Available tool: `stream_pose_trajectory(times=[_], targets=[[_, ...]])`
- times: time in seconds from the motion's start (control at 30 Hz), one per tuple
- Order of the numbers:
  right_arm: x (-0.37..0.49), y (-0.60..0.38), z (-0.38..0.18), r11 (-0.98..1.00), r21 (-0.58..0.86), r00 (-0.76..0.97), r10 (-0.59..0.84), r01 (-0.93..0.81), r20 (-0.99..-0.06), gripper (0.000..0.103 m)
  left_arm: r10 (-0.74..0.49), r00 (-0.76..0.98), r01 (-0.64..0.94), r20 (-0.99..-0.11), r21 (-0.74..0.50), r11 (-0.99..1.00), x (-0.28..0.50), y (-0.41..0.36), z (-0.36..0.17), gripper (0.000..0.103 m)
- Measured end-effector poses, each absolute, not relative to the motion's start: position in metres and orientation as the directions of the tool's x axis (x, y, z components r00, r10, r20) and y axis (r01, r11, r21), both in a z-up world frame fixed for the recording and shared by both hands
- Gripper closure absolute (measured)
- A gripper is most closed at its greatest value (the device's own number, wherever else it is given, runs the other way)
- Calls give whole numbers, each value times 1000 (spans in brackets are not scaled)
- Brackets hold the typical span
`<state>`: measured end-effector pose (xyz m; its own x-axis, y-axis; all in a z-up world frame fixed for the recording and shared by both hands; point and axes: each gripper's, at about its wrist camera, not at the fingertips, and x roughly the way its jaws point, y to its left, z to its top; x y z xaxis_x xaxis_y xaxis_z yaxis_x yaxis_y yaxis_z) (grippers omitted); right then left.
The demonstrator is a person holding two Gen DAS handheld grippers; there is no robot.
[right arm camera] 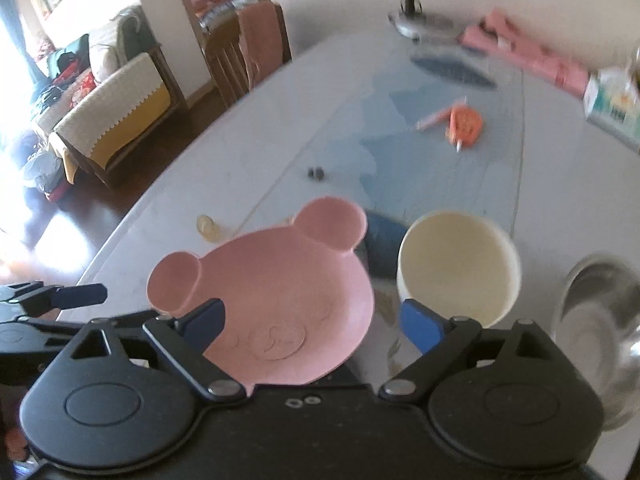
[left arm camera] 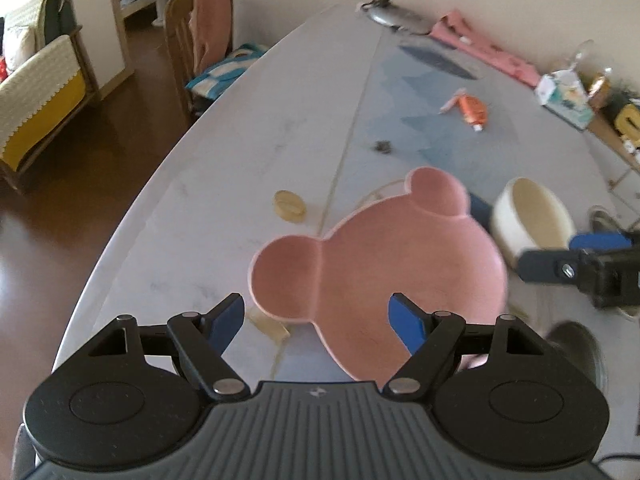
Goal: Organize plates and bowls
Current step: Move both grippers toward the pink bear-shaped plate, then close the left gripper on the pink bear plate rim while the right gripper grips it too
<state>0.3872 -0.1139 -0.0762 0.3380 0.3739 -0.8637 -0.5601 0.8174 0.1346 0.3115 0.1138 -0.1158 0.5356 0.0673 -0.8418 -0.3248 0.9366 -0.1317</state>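
Gaping wide, both sets of jaws hold nothing that I can see. My left gripper [left arm camera: 316, 316] hangs over the near edge of the pink bear-shaped plate [left arm camera: 376, 268]; its blue pads stand apart either side of the plate's rim without pressing on it. My right gripper [right arm camera: 312, 322] is likewise spread, its left pad over the plate's face and its right pad over the gap between the plate and the cream bowl [right arm camera: 456, 264]. No contact seen on either side.

The plate lies flat on the table [left arm camera: 224, 216], ears pointing away from me, a bear face embossed in its well. The cream bowl sits just beside it on the right, upright and empty. Further right, a steel bowl [right arm camera: 596, 320] is at the frame edge, blurred.

Beyond the plate: a small yellowish oval piece [left arm camera: 290, 208] on the table, an orange tube [left arm camera: 474, 110] further out, a pink cloth [left arm camera: 484, 46] and a lamp base [left arm camera: 396, 18] at the far end. A tissue box [left arm camera: 564, 96] stands at the right edge. A wooden chair [left arm camera: 188, 44] with a towel over its back stands at the table's left side.
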Motion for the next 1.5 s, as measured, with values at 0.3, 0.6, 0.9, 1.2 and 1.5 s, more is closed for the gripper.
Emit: stream_pose_trajectory(times=[0.3, 0.6, 0.9, 1.2, 1.5], targets=[[406, -115, -107, 843, 165, 268, 339, -513, -902, 25, 144, 466, -402, -873, -64, 913, 345, 145, -148, 24], [415, -116, -127, 866, 186, 223, 318, -464, -921, 37, 82, 448, -367, -890, -99, 925, 358, 144, -167, 25], [421, -120, -139, 889, 202, 195, 302, -411, -933, 65, 55, 450, -335, -891, -111, 936, 360, 138, -169, 47], [416, -122, -139, 902, 144, 226, 252, -407, -941, 90, 62, 446, -350, -893, -110, 930, 358, 139, -167, 48], [412, -122, -129, 902, 157, 244, 271, -402, -931, 90, 69, 472, -354, -879, -118, 928, 352, 143, -156, 48]])
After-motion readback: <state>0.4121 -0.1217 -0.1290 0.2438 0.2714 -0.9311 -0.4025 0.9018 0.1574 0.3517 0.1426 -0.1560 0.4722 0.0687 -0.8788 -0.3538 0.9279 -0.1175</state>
